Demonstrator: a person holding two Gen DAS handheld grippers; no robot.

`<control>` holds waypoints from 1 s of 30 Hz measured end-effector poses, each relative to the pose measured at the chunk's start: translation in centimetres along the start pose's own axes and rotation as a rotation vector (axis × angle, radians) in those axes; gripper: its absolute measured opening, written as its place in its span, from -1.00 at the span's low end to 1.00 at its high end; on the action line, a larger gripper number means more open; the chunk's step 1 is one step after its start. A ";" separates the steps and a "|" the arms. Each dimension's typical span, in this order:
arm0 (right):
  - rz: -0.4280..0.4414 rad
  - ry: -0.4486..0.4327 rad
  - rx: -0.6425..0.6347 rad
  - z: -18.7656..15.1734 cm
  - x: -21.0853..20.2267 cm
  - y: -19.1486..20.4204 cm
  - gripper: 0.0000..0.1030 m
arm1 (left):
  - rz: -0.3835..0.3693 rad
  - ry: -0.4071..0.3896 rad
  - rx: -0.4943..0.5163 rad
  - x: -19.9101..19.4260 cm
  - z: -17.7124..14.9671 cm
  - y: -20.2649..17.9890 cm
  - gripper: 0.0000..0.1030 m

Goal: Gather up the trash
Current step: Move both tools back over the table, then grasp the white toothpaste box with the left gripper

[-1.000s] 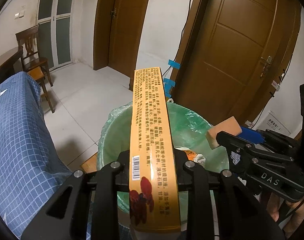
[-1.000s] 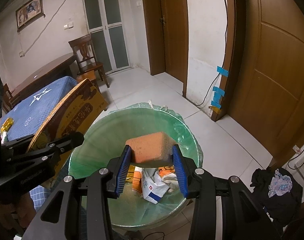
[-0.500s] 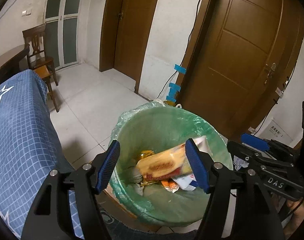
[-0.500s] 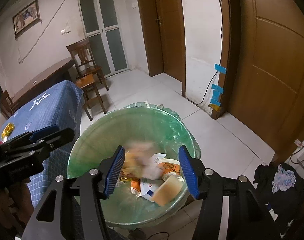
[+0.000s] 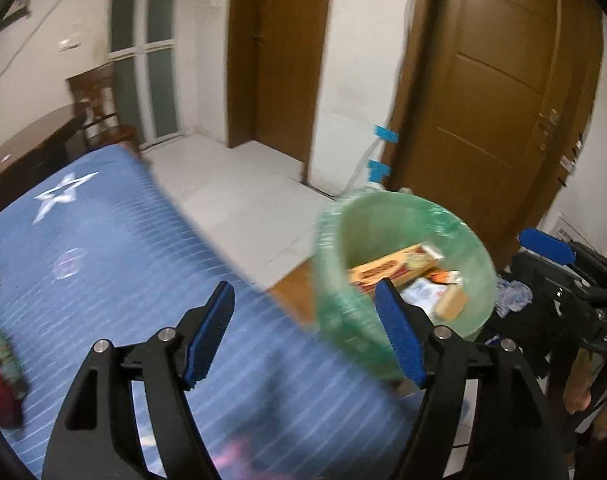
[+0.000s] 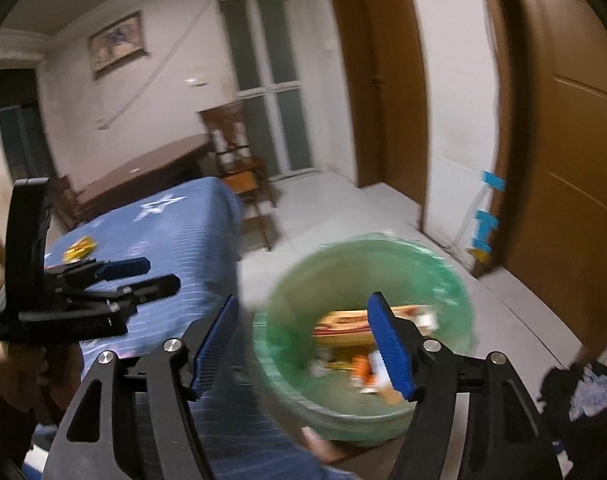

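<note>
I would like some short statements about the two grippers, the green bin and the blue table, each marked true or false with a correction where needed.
1. The left gripper holds a long yellow box. False: nothing is between its fingers, and its jaws are opening.
2. The yellow box lies inside the green-lined bin. True.
3. The right gripper is shut on an orange sponge. False: nothing is between its fingers either, and its jaws are opening too.
4. The bin stands on the floor beside the blue table. True.
5. The blue cloth carries a white star. True.
6. The bin is empty. False: several wrappers and packets lie in it with the box.
</note>
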State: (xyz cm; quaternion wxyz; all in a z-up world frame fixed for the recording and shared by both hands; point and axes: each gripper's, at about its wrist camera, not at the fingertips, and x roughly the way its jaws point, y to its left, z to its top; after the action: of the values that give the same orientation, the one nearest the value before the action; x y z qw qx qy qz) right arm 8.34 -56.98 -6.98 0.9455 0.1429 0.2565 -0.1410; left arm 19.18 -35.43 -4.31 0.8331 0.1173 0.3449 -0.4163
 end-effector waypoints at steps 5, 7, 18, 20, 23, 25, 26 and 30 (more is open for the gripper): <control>0.104 0.019 -0.052 -0.2 1.3 5.7 0.45 | 0.089 -0.040 -0.071 -6.3 -2.1 7.4 0.35; 0.137 0.033 -0.067 -0.3 2.0 7.7 0.48 | 0.158 -0.058 -0.093 -9.5 -3.6 11.4 0.35; 0.272 0.105 -0.124 -1.5 5.7 16.2 0.56 | 0.649 0.099 -0.049 -17.3 -13.7 29.4 0.35; 0.290 0.117 -0.134 -1.8 6.3 17.7 0.56 | 0.652 0.130 -0.033 -17.0 -14.5 30.7 0.26; 0.307 0.134 -0.148 -2.0 7.4 19.8 0.56 | 0.652 0.165 0.021 -15.7 -14.8 31.5 0.20; 0.316 0.144 -0.157 -2.2 8.0 21.0 0.56 | 0.658 0.182 0.018 -15.0 -14.6 32.5 0.05; 0.321 0.149 -0.162 -2.2 8.3 21.7 0.56 | 0.655 0.186 0.016 -14.7 -14.5 32.9 0.02; 0.336 0.162 -0.181 -1.9 9.2 23.5 0.56 | 0.650 0.212 0.043 -13.5 -14.9 33.8 -0.06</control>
State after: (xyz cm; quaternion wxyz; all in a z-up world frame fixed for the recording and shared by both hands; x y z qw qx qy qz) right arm 23.15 -36.48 -8.74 0.9409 0.1090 0.3160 0.0545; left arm 32.68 1.18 -9.26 0.8791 0.2810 0.3652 -0.1217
